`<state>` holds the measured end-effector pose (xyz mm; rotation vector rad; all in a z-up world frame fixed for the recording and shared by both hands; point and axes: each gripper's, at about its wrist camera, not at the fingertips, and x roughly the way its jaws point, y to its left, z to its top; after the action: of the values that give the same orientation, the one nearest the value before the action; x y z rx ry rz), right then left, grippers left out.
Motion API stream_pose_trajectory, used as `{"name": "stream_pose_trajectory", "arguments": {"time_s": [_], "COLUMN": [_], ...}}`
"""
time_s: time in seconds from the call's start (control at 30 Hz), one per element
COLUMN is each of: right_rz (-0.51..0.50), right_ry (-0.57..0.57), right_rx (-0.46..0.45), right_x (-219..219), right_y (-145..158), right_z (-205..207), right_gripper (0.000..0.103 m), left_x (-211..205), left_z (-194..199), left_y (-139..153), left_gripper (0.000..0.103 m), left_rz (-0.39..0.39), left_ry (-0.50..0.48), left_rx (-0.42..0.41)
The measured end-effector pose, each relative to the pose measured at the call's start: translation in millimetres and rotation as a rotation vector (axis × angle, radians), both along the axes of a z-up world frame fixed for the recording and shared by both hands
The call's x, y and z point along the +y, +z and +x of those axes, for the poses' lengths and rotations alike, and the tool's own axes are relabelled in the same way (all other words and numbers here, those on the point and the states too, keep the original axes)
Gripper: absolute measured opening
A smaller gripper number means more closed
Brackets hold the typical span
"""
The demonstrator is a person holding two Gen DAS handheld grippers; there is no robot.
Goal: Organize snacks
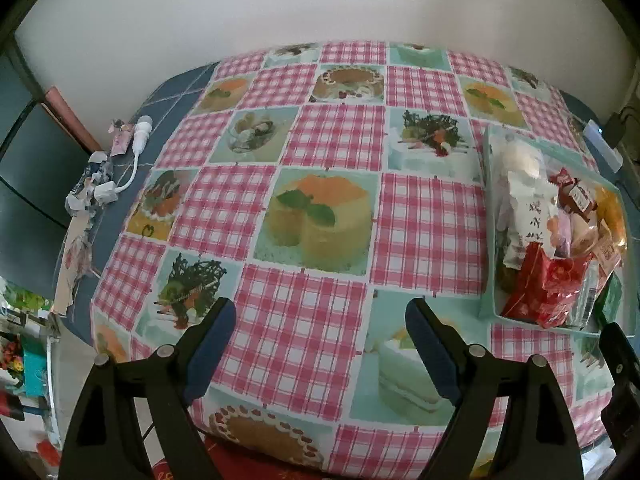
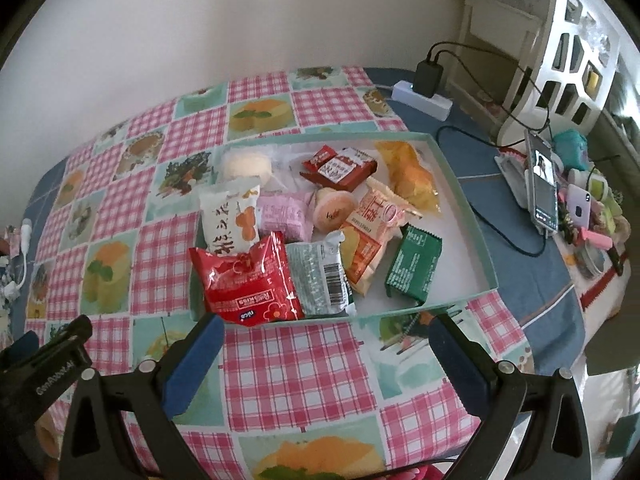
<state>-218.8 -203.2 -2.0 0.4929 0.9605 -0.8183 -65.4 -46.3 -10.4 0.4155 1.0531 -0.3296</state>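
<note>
A shallow pale-green box [image 2: 456,240] with a white floor holds several snack packets. Among them are a red packet [image 2: 244,280] at its front left, a grey-green one [image 2: 320,276] beside it, a dark green one [image 2: 414,266] and a yellow bag [image 2: 412,176] at the back. My right gripper [image 2: 326,324] stands open just short of the box's front wall, nothing between its fingers. In the left wrist view the box [image 1: 489,220] lies far right. My left gripper [image 1: 320,312] hangs open over bare checked cloth, holding nothing.
A power strip with a black charger [image 2: 424,92], trailing cables, a phone on a stand [image 2: 542,184] and small clutter sit right of the box. A white plug adapter [image 1: 136,136] and torn paper scraps [image 1: 88,192] lie at the table's left edge.
</note>
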Motion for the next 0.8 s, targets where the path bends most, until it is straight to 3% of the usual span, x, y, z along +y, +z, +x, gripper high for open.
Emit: {"name": "stream_pose_trajectory", "arguments": {"time_s": [0.8], "right_rz": [0.017], "right_ry": [0.041], "right_rx": [0.033], "right_x": [2.1], "right_y": [-3.4], "right_z": [7.8], "right_gripper": [0.103], "left_x": [-3.0], "left_z": [3.4], "left_y": [-2.8], "left_gripper": [0.087], "left_rz": [0.004], "left_ry": [-0.024], "left_rx": [0.028]}}
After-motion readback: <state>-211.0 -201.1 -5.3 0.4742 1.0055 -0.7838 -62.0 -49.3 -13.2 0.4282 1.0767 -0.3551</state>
